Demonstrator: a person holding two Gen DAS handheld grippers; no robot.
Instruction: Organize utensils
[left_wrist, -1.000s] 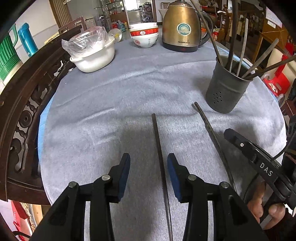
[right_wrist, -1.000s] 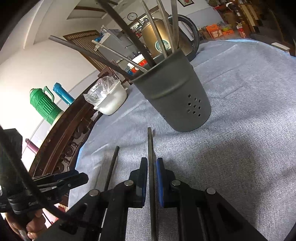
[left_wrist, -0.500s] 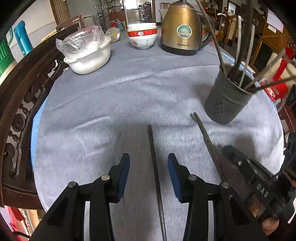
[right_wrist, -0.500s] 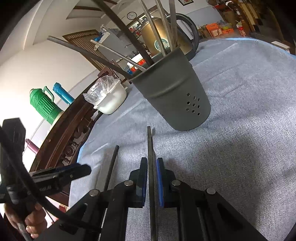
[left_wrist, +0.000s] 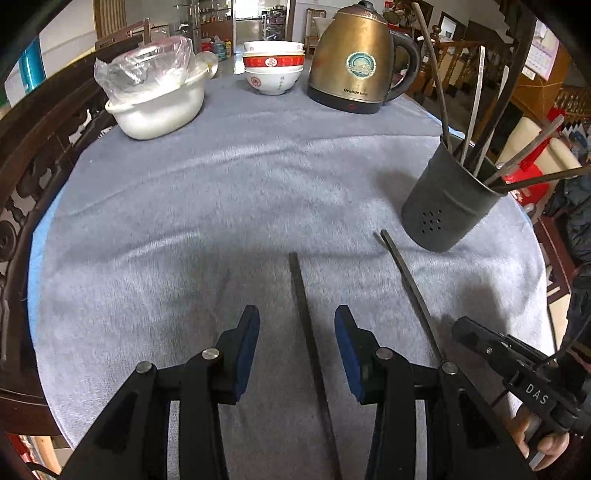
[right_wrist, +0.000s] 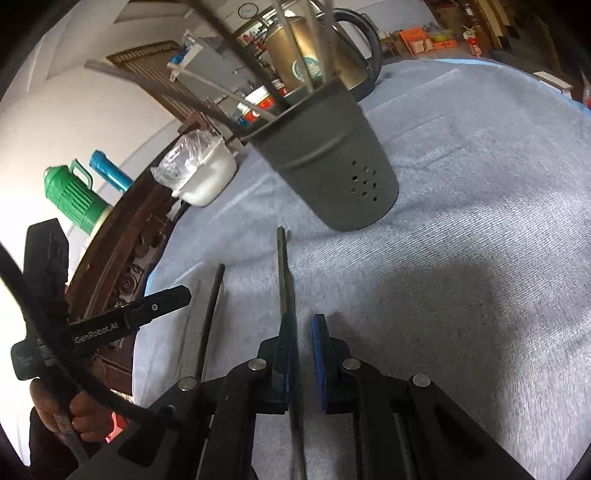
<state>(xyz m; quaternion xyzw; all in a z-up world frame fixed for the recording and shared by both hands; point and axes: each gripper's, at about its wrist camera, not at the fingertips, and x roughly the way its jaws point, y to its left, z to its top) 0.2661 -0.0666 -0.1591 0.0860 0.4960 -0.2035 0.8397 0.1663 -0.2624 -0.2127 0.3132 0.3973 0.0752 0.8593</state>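
Observation:
Two dark chopsticks lie on the grey cloth. One chopstick (left_wrist: 306, 325) runs between the fingers of my open left gripper (left_wrist: 297, 332), untouched. The other chopstick (right_wrist: 285, 273) lies between the pads of my right gripper (right_wrist: 303, 336), which stand a small gap apart, the left pad against the stick; it also shows in the left wrist view (left_wrist: 410, 280). A dark grey utensil holder (left_wrist: 447, 199) with several chopsticks stands just beyond the tips, also seen in the right wrist view (right_wrist: 332, 162).
A brass kettle (left_wrist: 354, 62), stacked bowls (left_wrist: 273, 70) and a white tub with a plastic bag (left_wrist: 159, 99) stand at the table's far side. A carved wooden chair back (left_wrist: 22, 155) borders the left edge. Green and blue flasks (right_wrist: 74, 195) stand beyond it.
My right gripper's pads have parted slightly around the chopstick they pinched. My left gripper has pulled back a little, still open over its chopstick.

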